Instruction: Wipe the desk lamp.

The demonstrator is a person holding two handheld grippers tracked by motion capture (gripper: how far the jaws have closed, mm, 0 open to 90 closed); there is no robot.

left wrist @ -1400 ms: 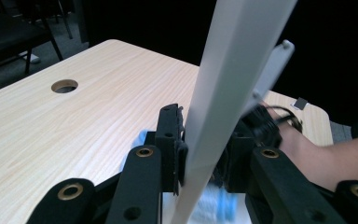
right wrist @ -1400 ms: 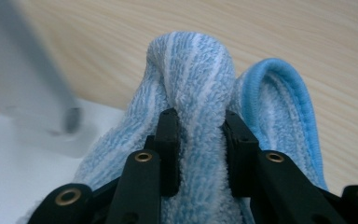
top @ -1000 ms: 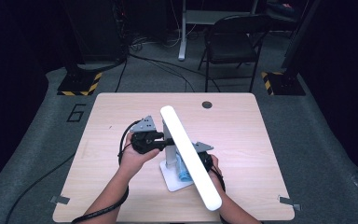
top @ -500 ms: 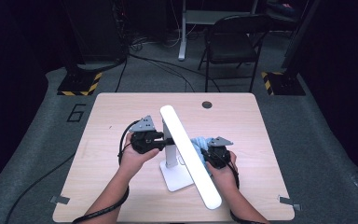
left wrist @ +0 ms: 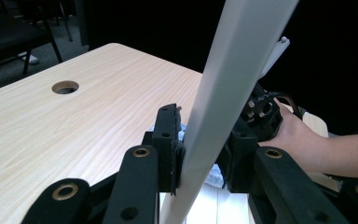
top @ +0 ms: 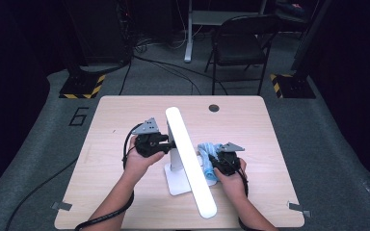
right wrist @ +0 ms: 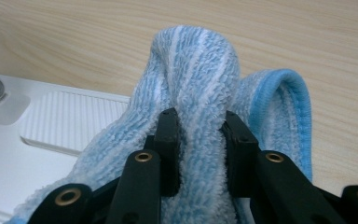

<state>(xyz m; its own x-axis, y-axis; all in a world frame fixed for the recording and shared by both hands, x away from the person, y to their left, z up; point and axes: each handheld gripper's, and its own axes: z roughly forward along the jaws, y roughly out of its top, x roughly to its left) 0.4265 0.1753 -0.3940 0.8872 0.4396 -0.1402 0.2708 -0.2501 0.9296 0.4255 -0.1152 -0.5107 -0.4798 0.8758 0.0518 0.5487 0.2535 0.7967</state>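
While left claw [left wrist: 200, 154] clamps lamp bar [top: 189, 156], right claw [right wrist: 198, 140] grips cloth [right wrist: 205, 93] beside base edge [right wrist: 70, 119].

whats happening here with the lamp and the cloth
A person at a wooden table works a pair of tongs in each hand. The left tongs are clamped on the white lamp, on its long bar above the flat base. The right tongs pinch a bunched blue striped cloth, held just right of the bar beside the base. It looks like the lamp is being steadied for a wipe.
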